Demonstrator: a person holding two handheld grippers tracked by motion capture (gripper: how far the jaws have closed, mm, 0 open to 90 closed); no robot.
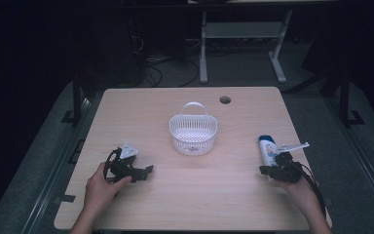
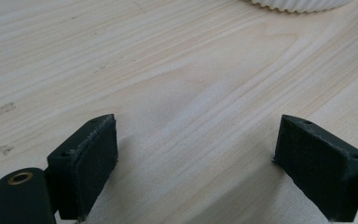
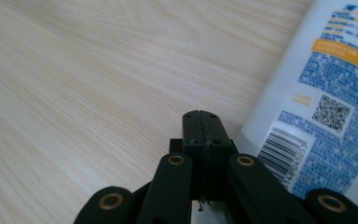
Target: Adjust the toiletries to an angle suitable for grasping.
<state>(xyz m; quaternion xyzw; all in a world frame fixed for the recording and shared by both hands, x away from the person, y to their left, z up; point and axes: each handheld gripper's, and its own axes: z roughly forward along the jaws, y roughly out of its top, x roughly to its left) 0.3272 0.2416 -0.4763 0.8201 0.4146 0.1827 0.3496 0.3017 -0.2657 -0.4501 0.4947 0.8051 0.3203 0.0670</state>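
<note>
While the right gripper (image 1: pixel 268 169) lies pressed shut beside the bottle (image 1: pixel 267 149), the left gripper (image 1: pixel 143 172) rests spread wide on the table (image 1: pixel 185 200).

From above, the white bottle with blue print lies on its side near the table's right edge, its length running away from the person, and the right gripper sits just at its near end with the right hand (image 1: pixel 297 187) behind it. In the right gripper view the two black jaws meet flat against each other with nothing between them, and the bottle (image 3: pixel 317 93) lies just beside them, barcode and printed label facing up. In the left gripper view the jaws stand far apart over bare wood, and the ribbed rim of the white basket (image 2: pixel 298 3) shows at the top. That basket (image 1: pixel 193 132) stands at the middle of the table, well apart from both grippers, handle toward the far side.
</note>
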